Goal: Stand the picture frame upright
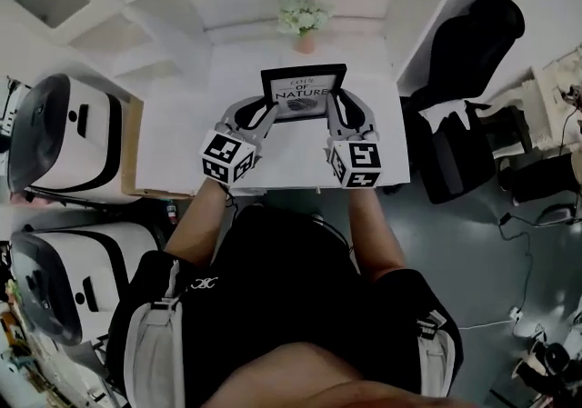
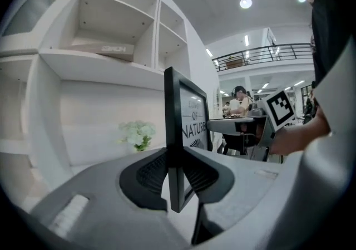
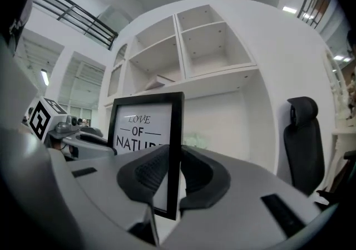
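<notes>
Partly hidden: picture frame (image 1: 303, 91) side edges, covered by both claws; whether its foot touches the white worktop (image 1: 182, 156) is unclear.
Writing: "LOVE OF NATURE", black on white.
Frame: thin black rectangular rim, upright, upper centre.
Left claw (image 1: 265, 115): pinching the frame's left edge between ribbed dark pads.
Right claw (image 1: 337, 114): pinching its right edge.

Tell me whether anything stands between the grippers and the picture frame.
Nothing does. The left gripper and right gripper each clamp a side edge of the picture frame. The flowers stand behind it, apart, near the wall.
</notes>
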Action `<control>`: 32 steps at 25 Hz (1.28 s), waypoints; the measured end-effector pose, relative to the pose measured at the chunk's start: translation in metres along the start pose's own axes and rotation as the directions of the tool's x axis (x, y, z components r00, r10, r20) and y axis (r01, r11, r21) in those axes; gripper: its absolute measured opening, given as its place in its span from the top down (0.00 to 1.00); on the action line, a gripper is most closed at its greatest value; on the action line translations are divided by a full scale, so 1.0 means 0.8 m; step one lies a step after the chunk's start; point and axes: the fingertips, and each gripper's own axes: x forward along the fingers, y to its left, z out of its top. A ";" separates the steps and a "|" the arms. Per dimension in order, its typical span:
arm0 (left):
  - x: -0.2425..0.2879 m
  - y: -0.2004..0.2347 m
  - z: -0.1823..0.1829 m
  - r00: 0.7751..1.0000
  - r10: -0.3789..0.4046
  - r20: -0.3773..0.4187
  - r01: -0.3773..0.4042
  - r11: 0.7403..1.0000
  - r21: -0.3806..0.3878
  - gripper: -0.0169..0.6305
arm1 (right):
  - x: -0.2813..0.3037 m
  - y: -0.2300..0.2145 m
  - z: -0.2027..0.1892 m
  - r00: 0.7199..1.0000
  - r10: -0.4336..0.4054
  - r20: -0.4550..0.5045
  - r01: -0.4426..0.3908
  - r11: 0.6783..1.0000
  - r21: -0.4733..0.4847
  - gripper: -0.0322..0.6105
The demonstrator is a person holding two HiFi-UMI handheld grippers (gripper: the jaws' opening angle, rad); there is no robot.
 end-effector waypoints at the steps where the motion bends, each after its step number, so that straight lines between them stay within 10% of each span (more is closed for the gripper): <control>1: -0.015 0.012 -0.003 1.000 0.028 -0.005 -0.028 1.000 -0.005 0.83 | 0.010 0.018 0.000 1.000 0.028 -0.002 -0.028 1.000 0.001 0.84; 13: -0.145 0.136 -0.054 0.985 0.168 -0.047 -0.170 0.984 -0.053 0.83 | 0.096 0.188 -0.018 0.981 0.190 -0.041 -0.190 0.982 0.004 0.84; 32: -0.241 0.381 -0.175 0.993 -0.020 -0.118 0.007 0.994 -0.114 0.83 | 0.259 0.396 -0.102 0.984 -0.020 -0.175 0.020 1.000 0.000 0.84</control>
